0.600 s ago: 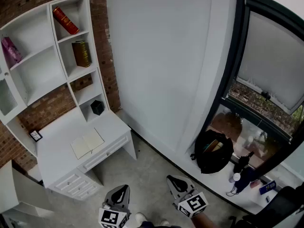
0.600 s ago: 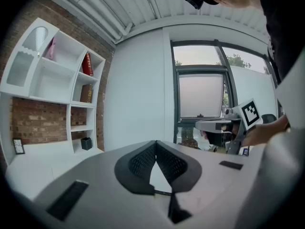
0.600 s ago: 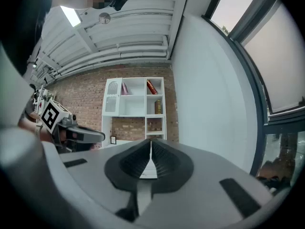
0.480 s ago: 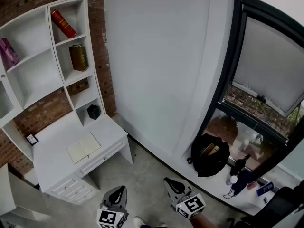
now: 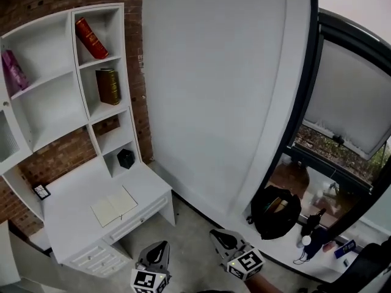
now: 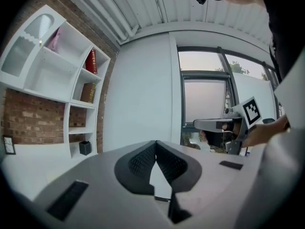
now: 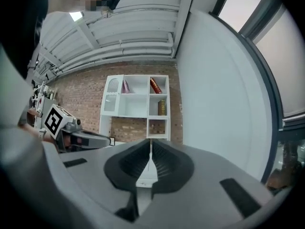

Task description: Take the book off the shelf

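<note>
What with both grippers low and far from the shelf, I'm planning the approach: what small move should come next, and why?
Probably step toward the shelf and start raising one gripper. The left gripper and right gripper hang low over the floor, both shut and empty, while the red book and brown book stand high in its right-hand compartments.

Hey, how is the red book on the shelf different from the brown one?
The red book leans tilted; the brown book stands upright. The red book is in the top cubby, the brown book in the one below. Both sit in the shelf's narrow right column.
</note>
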Motion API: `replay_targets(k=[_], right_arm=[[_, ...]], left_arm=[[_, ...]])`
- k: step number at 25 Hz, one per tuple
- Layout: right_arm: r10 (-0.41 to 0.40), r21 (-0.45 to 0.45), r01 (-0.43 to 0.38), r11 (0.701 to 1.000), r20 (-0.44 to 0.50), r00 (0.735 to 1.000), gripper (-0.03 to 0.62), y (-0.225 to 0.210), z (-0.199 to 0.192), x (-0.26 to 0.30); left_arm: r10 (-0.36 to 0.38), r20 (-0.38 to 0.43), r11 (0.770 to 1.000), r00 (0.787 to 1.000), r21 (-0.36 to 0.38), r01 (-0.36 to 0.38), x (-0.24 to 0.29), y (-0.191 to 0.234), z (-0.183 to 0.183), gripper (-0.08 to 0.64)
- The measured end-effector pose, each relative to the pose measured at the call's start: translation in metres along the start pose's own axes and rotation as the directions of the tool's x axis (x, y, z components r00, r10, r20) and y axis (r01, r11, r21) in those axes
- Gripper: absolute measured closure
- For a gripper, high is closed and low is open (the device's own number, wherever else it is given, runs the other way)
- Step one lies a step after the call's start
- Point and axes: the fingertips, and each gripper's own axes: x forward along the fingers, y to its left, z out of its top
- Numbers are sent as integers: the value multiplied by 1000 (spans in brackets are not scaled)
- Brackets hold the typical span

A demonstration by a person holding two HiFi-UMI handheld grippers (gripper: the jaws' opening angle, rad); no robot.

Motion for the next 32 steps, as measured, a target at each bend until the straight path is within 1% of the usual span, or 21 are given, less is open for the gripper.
replay_targets(k=[3, 6, 11, 14, 17, 20, 23, 25, 27, 32], right_arm=[[-6, -31, 6, 1000, 1, 1000, 568, 4, 1, 30], [-13, -46, 12, 999, -17, 1000, 568, 2, -3, 57], [-15, -31, 14, 999, -17, 1000, 568, -18, -7, 97], [8, -11, -8, 1000, -9, 1000, 568, -35, -13, 122], [22, 1, -22, 1000, 13, 1000, 568, -61, -15, 148], [42, -17, -42, 999, 21, 999, 568, -90, -11, 177], [71, -13, -71, 997, 34, 997, 568, -124, -18, 207], [83, -5, -83, 997, 26, 996, 568, -147, -21, 229], [95, 15, -95, 995, -2, 995, 568, -169, -23, 250], [177, 37, -177, 983, 17, 984, 568, -217, -24, 304]], left_arm=[[10, 17, 1000, 1000, 8, -10, 3, 30, 4, 552], [30, 19, 1000, 999, -8, -30, 9, 61, 4, 552], [52, 11, 999, 999, -17, -51, 34, 95, 3, 552], [64, -2, 998, 998, -14, -64, 59, 111, -1, 552], [93, -10, 996, 996, -14, -94, 92, 128, 0, 552], [129, -12, 991, 992, -24, -130, 127, 148, 5, 552], [150, -17, 988, 989, -21, -150, 166, 164, 8, 552], [168, -22, 986, 985, -16, -169, 192, 175, 10, 552], [197, -24, 980, 980, -24, -198, 217, 188, 14, 552], [274, -20, 961, 962, -36, -274, 275, 219, 26, 552]])
